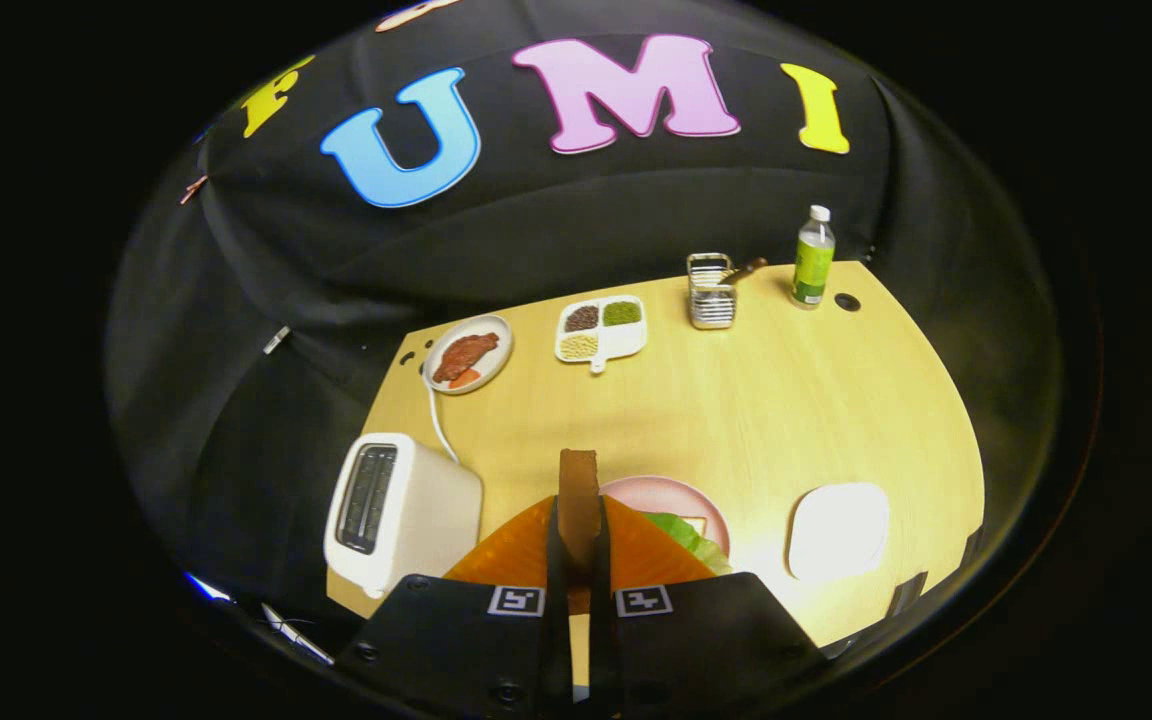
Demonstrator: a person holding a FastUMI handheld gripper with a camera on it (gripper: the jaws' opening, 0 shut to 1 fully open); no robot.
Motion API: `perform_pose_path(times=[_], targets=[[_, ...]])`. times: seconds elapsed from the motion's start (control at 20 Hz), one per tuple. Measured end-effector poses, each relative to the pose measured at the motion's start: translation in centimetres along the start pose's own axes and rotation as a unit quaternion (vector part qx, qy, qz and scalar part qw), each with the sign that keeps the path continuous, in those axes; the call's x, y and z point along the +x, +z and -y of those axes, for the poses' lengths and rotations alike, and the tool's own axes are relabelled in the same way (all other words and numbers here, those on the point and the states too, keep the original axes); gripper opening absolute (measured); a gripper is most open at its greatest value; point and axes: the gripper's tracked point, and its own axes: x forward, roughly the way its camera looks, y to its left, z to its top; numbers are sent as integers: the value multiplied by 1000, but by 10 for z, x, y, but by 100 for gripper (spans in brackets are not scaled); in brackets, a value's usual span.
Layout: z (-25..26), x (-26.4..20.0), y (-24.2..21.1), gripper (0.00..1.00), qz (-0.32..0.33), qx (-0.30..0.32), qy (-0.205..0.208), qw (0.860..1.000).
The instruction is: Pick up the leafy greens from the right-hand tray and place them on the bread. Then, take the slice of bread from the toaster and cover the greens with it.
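- Gripper: fingers drawn in close, pinching a slice of bread edge-on between them. The slice stands upright, its thin crust edge facing the camera, its long axis running straight ahead along the fingers.
- Landmark: the pink plate, lying just ahead of the fingers and a little to their right.
- Leafy greens rest on the plate's near side, already off the tray; a pale corner of the lower bread peeks out beside them, mostly hidden.
- White tray sits to the right of the plate, near but apart from it, with nothing on it.
- Toaster stands to the left of the plate, on the other side of the fingers; dark slots face up and I see no bread in them.
- Beyond the plate, far across the wooden table: a round dish with a brown piece of food, a divided dish of grains, a wire caddy, a green bottle.
- Judgement: first half of the task looks done; the covering step is in hand.
- Key relation: the greens lie forward-right of and below the held slice. The slice is on edge, so it must shift right over the plate and tip flat, broad face down, before the fingers let go.
- Risk: released on edge, it may topple off the greens.
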Motion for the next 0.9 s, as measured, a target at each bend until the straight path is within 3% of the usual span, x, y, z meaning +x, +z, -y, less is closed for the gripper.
perform_pose_path(times=[0.2,0.45,0.6,0.9], targets=[[13,30,-29,11,-6,28,10,1000],[20,71,-60,11,-15,122,32,992],[46,88,-82,11,-31,156,15,987],[80,105,-98,13,-39,101,-8,994]])
